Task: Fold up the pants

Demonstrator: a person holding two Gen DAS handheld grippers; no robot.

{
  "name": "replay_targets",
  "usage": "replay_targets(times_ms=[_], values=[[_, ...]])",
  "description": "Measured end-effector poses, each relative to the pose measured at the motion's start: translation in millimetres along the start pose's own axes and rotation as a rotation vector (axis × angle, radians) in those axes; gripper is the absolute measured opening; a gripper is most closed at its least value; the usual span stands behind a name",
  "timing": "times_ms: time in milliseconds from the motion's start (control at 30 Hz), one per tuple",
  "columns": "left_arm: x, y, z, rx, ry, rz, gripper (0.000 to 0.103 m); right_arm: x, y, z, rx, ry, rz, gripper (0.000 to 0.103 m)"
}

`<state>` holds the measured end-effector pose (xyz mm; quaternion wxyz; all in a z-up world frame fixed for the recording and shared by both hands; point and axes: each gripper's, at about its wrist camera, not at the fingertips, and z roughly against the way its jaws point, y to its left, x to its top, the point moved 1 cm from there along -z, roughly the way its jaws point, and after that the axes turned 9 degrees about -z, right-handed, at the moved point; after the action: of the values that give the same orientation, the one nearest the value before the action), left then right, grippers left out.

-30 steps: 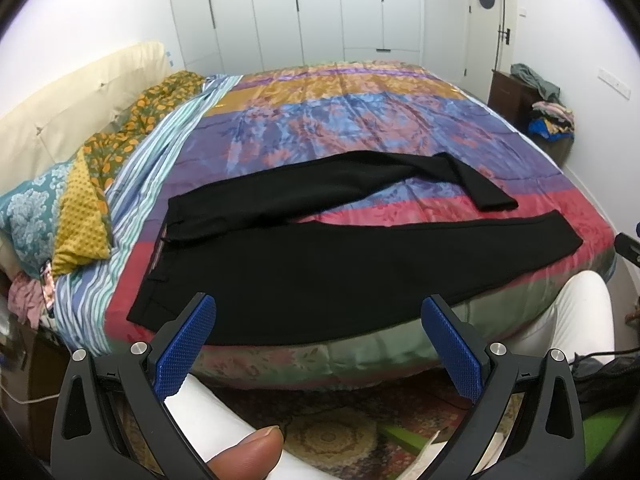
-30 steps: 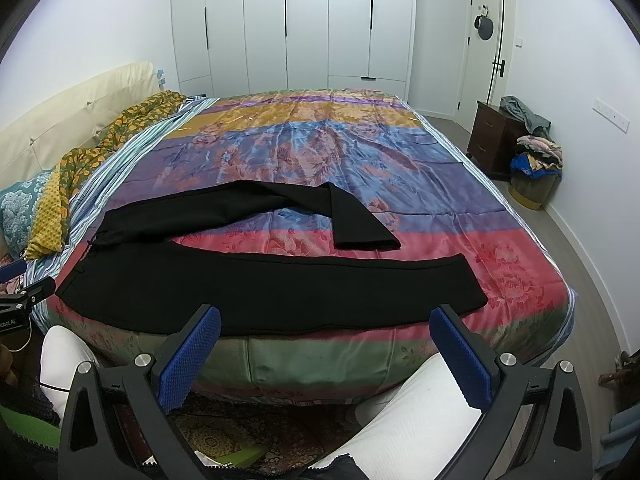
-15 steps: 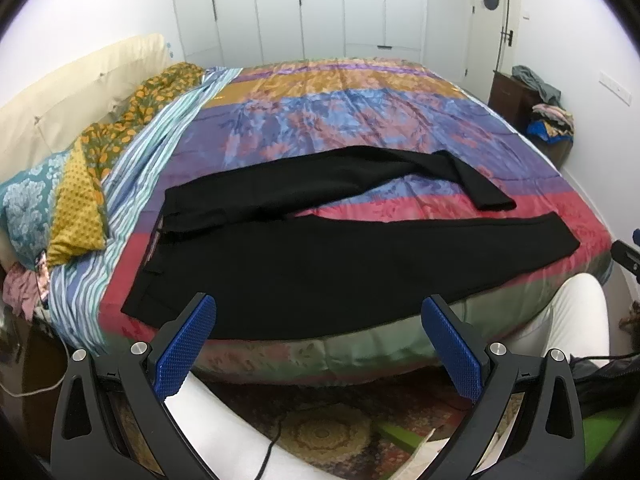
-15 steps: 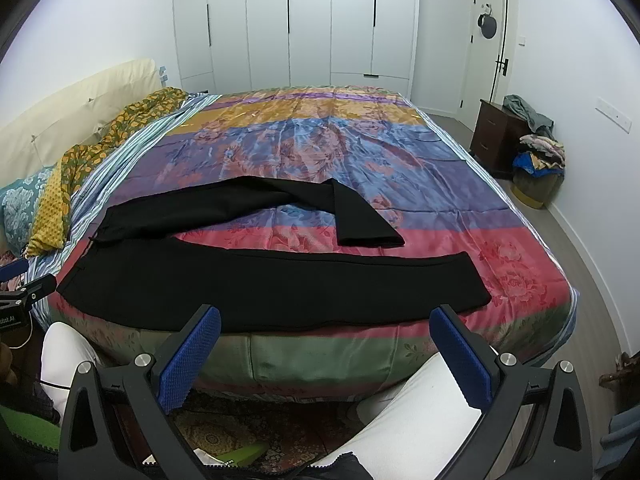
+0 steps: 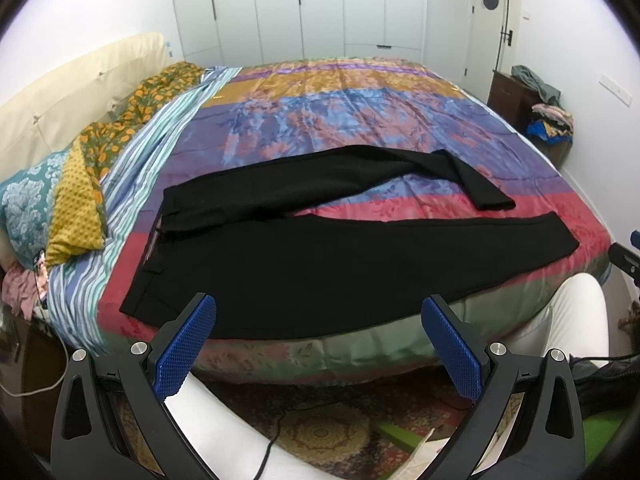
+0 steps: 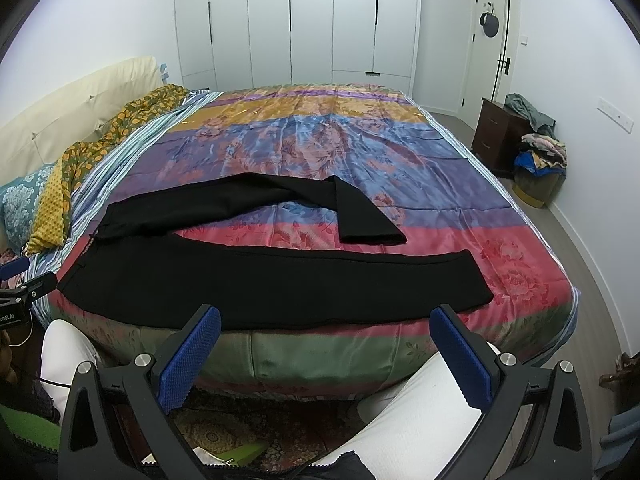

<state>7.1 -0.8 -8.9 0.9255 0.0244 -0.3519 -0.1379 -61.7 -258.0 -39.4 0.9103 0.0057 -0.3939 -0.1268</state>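
Observation:
Black pants [image 5: 328,264] [image 6: 256,284] lie spread on the multicoloured bedspread [image 5: 352,120] [image 6: 304,140], waistband to the left. The near leg runs along the bed's front edge. The far leg angles away and bends back at its cuff [image 5: 488,196] [image 6: 372,232]. My left gripper [image 5: 318,320] hangs open in front of the bed edge, just short of the pants near the waist end. My right gripper [image 6: 326,330] is open too, held before the bed edge below the near leg. Neither holds anything.
A person's white-clad legs [image 5: 568,320] [image 6: 420,400] are below the grippers. Pillows [image 5: 52,200] and a cream headboard [image 5: 72,92] line the bed's left. A dark nightstand [image 6: 500,136] and a clothes pile [image 6: 540,160] stand at the right wall. A patterned rug [image 5: 320,432] covers the floor.
Both grippers have edged a little up and toward the bed. A thumb at the bottom of the left wrist view is gone. The pants have not moved.

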Motion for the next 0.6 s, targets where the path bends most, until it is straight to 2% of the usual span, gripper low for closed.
replay_targets(times_ms=[600], values=[[-0.2, -0.4, 0.0, 0.001, 0.0, 0.0, 0.102, -4.0, 1.9, -2.7, 0.002, 0.004, 0.002, 0.103]])
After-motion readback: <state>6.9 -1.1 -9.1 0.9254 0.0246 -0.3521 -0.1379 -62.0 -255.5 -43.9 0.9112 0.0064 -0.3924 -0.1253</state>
